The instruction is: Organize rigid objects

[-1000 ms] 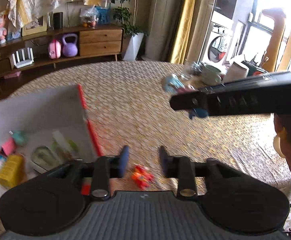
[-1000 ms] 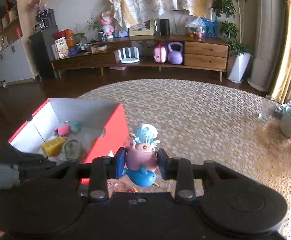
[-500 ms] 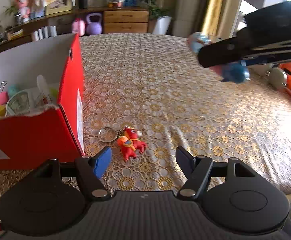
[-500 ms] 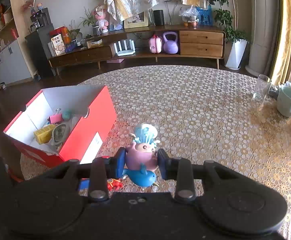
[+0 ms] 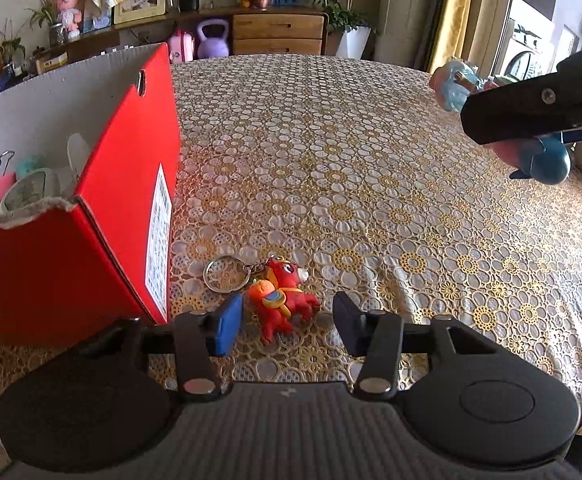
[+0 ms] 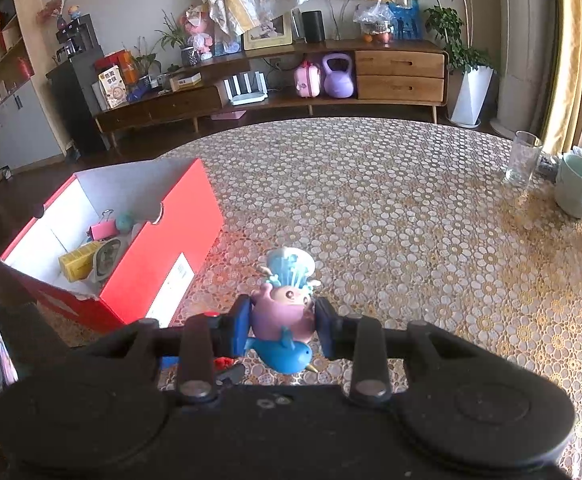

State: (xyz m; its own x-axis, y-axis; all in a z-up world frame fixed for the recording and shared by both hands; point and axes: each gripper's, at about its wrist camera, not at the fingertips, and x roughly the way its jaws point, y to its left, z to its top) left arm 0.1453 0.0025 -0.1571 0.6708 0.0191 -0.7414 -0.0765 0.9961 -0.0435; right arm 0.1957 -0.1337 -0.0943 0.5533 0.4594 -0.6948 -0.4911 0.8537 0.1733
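Jaws of the left gripper (image 5: 287, 330) gape around the red horse keyring (image 5: 281, 294) on the worktop; right gripper (image 6: 282, 326) pinches a pink-and-blue toy figure (image 6: 285, 312).

**Lighting and picture quality**

Daylight is entering from the right side of both views, past the curtain (image 6: 567, 52). It is washing out the tablecloth (image 5: 539, 216) at the right edge in the left view. The box (image 5: 131, 184) is casting a red tint on the cloth beside it. Fisheye distortion is bending the cabinet (image 6: 399, 76) and the walls near the edges. Both pictures are staying sharp, without motion blur.
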